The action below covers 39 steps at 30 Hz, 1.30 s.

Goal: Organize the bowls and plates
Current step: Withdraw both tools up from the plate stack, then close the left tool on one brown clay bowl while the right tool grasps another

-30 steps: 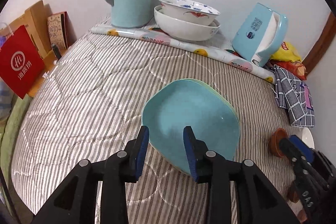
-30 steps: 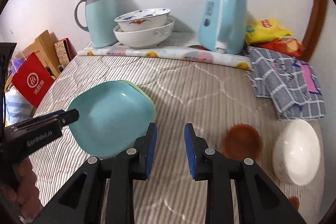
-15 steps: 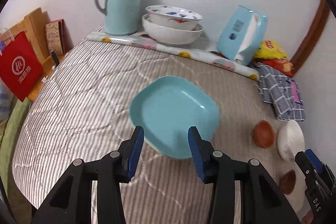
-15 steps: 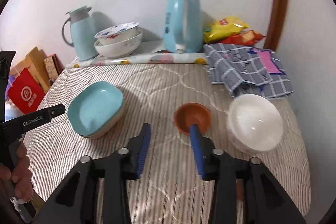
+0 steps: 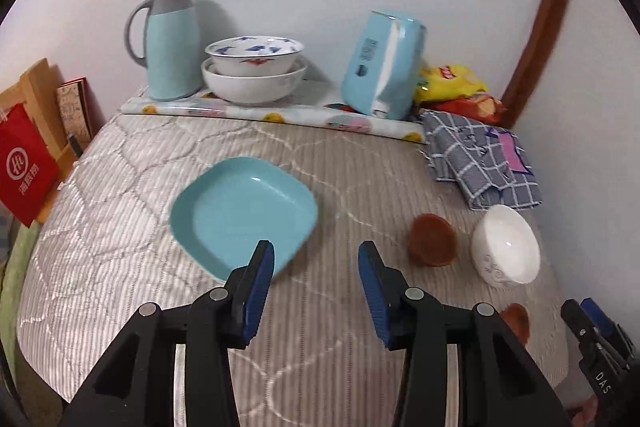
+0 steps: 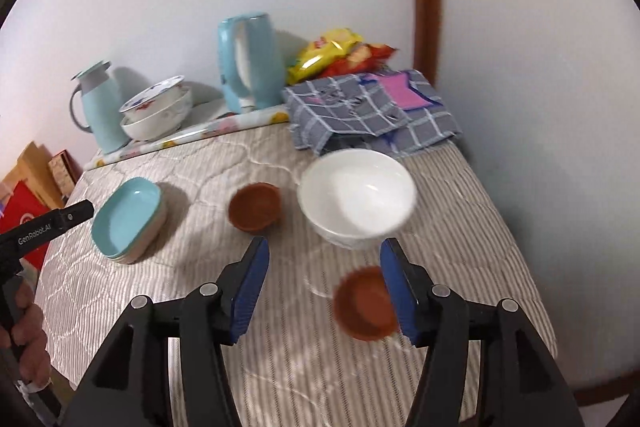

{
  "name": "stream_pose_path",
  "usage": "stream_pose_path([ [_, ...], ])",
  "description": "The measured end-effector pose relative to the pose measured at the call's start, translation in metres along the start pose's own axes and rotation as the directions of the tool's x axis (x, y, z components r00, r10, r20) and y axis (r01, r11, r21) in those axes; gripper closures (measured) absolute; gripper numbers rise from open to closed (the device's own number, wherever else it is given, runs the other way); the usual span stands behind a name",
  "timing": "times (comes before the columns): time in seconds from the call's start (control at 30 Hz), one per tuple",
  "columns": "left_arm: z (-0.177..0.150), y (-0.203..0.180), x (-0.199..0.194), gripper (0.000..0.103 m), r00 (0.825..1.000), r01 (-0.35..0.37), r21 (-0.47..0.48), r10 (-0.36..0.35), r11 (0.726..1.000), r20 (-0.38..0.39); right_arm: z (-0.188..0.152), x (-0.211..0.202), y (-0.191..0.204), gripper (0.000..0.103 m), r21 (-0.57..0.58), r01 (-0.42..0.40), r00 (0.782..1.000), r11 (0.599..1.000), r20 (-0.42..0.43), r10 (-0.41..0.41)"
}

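A stack of teal square plates [image 5: 244, 211] [image 6: 128, 219] lies on the striped quilted surface. Right of it are a small brown bowl [image 5: 432, 239] [image 6: 256, 205], a white bowl [image 5: 506, 245] [image 6: 358, 195] and a second brown bowl [image 5: 516, 319] [image 6: 366, 303]. My left gripper [image 5: 316, 259] hovers open just right of the plates' near edge, holding nothing. My right gripper [image 6: 325, 259] hangs above the near brown bowl, its jaws opening. That bowl lies below, by the right finger [image 6: 396, 291], and the pads do not press on it.
Along the back wall stand a teal jug [image 5: 172, 43], two nested large white bowls [image 5: 254, 75], a blue tissue box [image 5: 384, 67], snack bags [image 5: 452, 83] and a checked cloth [image 5: 484, 159]. A red bag [image 5: 24, 167] sits off the left edge. The surface's right edge lies near the bowls.
Both grippers have drawn back from the teal plates. The right one has swung right to the white and brown bowls and its jaws have widened. The left jaws stand slightly wider.
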<state>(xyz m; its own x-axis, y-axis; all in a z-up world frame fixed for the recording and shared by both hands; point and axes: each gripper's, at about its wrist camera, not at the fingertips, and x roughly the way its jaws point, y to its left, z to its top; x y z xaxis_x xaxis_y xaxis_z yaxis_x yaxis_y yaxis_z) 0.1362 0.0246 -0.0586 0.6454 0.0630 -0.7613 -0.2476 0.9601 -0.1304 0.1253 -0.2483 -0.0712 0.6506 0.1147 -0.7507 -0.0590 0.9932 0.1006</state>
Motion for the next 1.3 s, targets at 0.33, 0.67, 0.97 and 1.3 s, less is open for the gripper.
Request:
stream_pose_path([
  [0.33, -0.009, -0.041, 0.014, 0.061, 0.999, -0.005, 0.037, 0.006, 0.999, -0.034, -0.013, 0.006, -0.048, 0.046, 0.023, 0.045, 0.999, 0.999, -0.032, -0.044],
  [0.67, -0.017, -0.066, 0.05, 0.061, 0.997, -0.004, 0.037, 0.007, 0.999, -0.072, -0.025, 0.043, -0.07, 0.046, 0.045, -0.007, 0.995, 0.999, -0.101, 0.011],
  [0.97, -0.019, -0.085, 0.088, 0.061, 0.994, 0.005, 0.036, -0.001, 0.999, -0.108, -0.037, 0.08, -0.077, 0.051, 0.04, -0.032, 0.986, 0.999, -0.165, 0.038],
  [1.3, -0.013, -0.099, 0.129, 0.061, 0.988, 0.038, 0.039, -0.032, 0.999, -0.149, -0.039, 0.102, -0.074, 0.058, 0.056, -0.092, 0.975, 0.994, -0.196, 0.101],
])
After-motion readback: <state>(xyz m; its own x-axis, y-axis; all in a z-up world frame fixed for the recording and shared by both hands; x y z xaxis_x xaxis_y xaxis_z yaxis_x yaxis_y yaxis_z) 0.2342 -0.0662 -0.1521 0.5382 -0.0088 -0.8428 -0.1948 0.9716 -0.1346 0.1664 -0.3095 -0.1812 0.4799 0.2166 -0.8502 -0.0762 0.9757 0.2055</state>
